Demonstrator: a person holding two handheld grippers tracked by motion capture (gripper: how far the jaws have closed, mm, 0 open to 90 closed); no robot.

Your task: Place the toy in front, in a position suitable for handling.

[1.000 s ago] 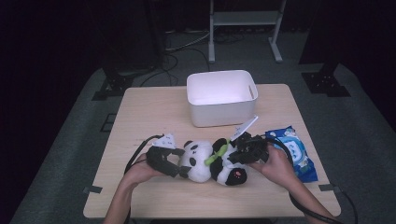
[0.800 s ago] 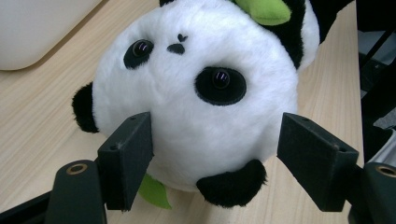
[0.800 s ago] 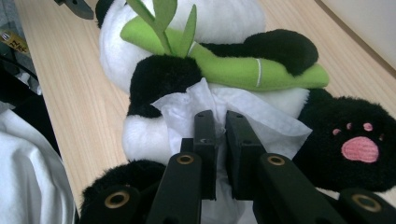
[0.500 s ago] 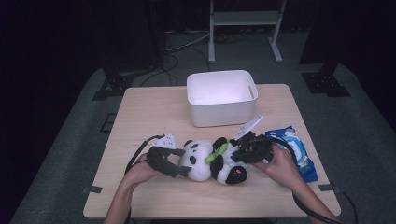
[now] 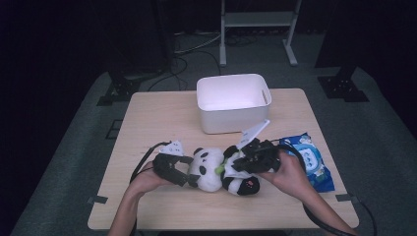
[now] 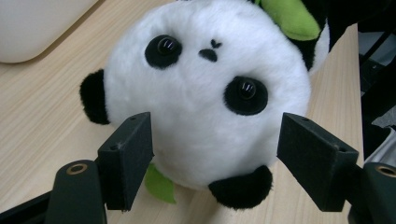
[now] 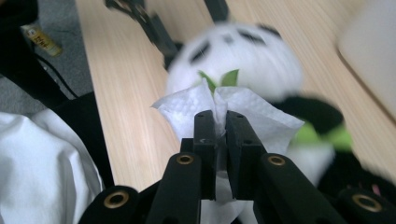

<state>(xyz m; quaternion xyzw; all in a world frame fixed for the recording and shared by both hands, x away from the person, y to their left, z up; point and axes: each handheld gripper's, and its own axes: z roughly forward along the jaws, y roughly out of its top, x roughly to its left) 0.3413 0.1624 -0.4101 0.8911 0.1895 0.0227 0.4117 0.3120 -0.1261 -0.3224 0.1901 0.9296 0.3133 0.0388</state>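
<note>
On the left, the left gripper point(image 5: 189, 173) has its jaws apart on either side of the toy panda's point(image 5: 209, 169) round white head, the pads not clearly pressing it. The panda, white with black ears and eye patches and green leaves, lies near the table's point(image 5: 147, 123) front edge, the white tub point(image 5: 231, 101) behind it. To its right, the right gripper point(image 5: 235, 164) is clamped on a white tissue point(image 7: 205, 109) over the panda's body, beside a blue packet point(image 5: 310, 160).

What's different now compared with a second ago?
The right gripper, shut on a white wipe, has lifted slightly off the toy panda; the white strip above it now juts up toward the white tub. The left gripper keeps its place with the panda's head between its jaws. Panda, tub and blue wipe pack lie as before.
</note>
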